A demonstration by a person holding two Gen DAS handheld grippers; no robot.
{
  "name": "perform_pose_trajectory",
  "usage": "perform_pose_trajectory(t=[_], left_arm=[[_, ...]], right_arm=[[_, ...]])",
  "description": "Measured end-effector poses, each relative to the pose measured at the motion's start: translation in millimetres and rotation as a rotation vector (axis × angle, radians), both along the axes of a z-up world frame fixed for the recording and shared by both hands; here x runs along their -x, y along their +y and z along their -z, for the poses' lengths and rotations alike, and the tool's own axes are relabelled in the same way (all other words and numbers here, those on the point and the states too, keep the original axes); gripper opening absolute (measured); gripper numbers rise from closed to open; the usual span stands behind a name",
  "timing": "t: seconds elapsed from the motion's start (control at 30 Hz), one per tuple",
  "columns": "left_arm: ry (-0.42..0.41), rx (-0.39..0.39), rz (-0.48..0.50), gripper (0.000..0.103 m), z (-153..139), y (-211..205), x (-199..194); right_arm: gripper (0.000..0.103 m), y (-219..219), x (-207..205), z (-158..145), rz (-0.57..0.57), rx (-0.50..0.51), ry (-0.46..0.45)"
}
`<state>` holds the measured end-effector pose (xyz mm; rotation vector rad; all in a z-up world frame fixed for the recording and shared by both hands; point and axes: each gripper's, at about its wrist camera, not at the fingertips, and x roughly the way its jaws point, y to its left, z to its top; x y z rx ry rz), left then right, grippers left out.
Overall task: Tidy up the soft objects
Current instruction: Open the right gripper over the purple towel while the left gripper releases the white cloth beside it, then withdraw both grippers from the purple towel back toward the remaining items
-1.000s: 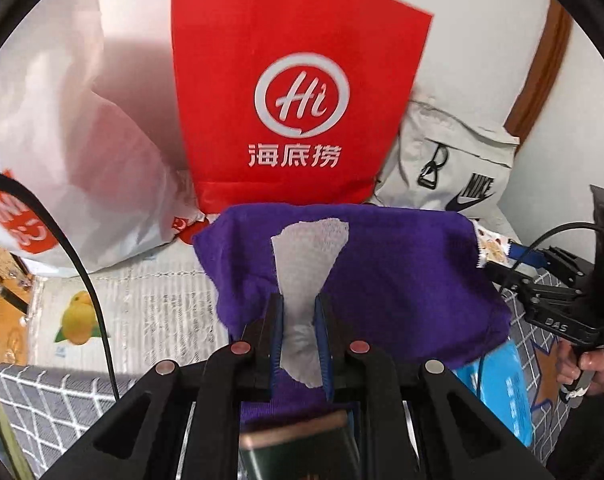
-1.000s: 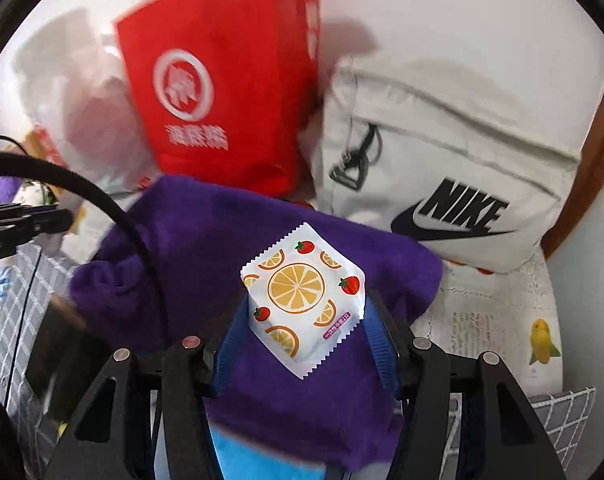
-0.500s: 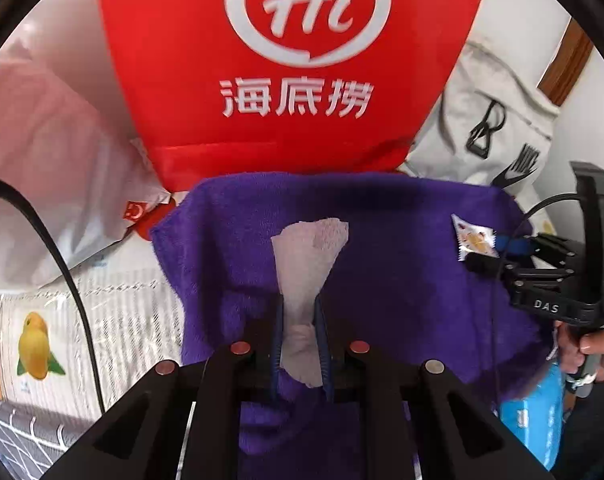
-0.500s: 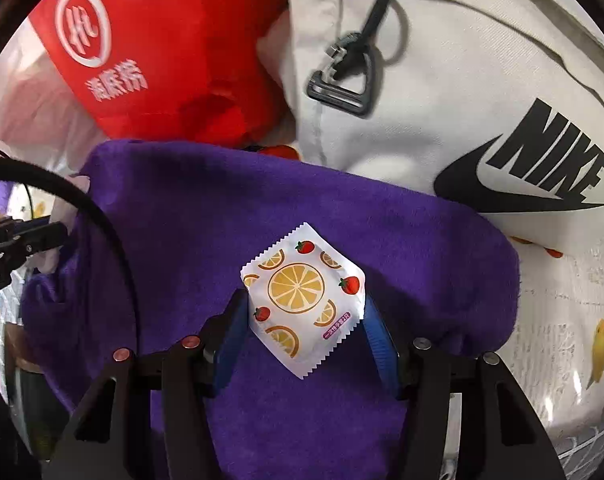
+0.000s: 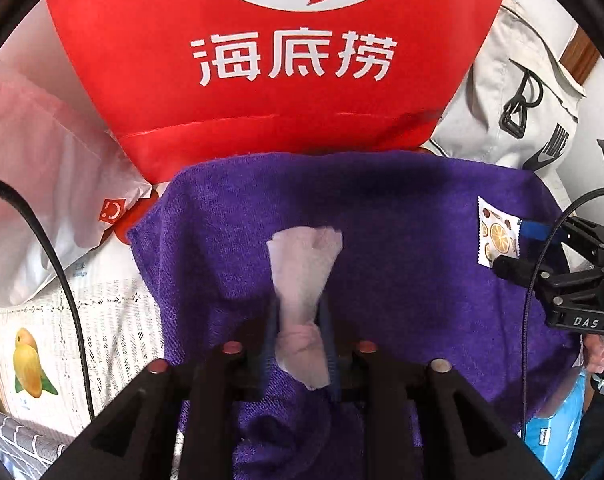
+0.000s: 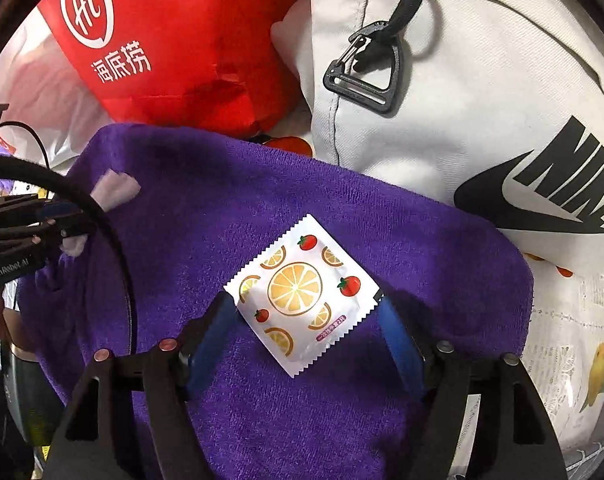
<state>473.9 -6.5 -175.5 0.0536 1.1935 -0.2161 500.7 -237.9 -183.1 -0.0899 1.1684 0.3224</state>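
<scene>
2 tools are loaded, both held over the purple terry towel (image 5: 402,248). The left tool (image 5: 298,336) is closed almost fully on a crumpled white paper tissue (image 5: 304,280), whose long axis runs forward along the fingers toward the red paper bag (image 5: 286,60). The right tool (image 6: 308,320) stands wide, its blue pads bearing on opposite corners of a square white sachet printed with orange slices (image 6: 300,294). The grey Nike bag (image 6: 482,100) lies ahead and right of it. Judgement: the right tool is nearer the grey bag, the left tool nearer the red one.
</scene>
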Motion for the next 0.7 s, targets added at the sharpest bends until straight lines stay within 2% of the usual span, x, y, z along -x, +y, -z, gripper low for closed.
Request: perform_pose_trajectory(t=[0.1, 0.17, 0.27, 0.37, 0.5, 0.63, 0.7], left_arm=[[0.017, -0.008, 0.003, 0.037, 4, 0, -1], [0.030, -0.010, -0.002, 0.058, 6, -2, -3], [0.026, -0.023, -0.015, 0.067, 2, -2, 0], [-0.028, -0.040, -0.008, 0.070, -15, 2, 12], [-0.107, -0.102, -0.004, 0.071, -42, 6, 39], [-0.182, -0.092, 0.008, 0.071, -73, 16, 77], [-0.213, -0.076, 0.008, 0.071, -85, 19, 92]], right_arm=[[0.074, 1, 7, -8, 0.002, -0.010, -0.027], [0.074, 1, 14, -18, -0.007, -0.011, -0.048], [0.074, 2, 27, -33, -0.010, -0.008, -0.085], [0.074, 2, 46, -54, 0.009, -0.035, -0.132], [0.074, 3, 79, -83, 0.023, -0.064, -0.188], [0.075, 4, 127, -107, 0.030, -0.063, -0.261], [0.080, 6, 149, -115, 0.030, -0.064, -0.291]])
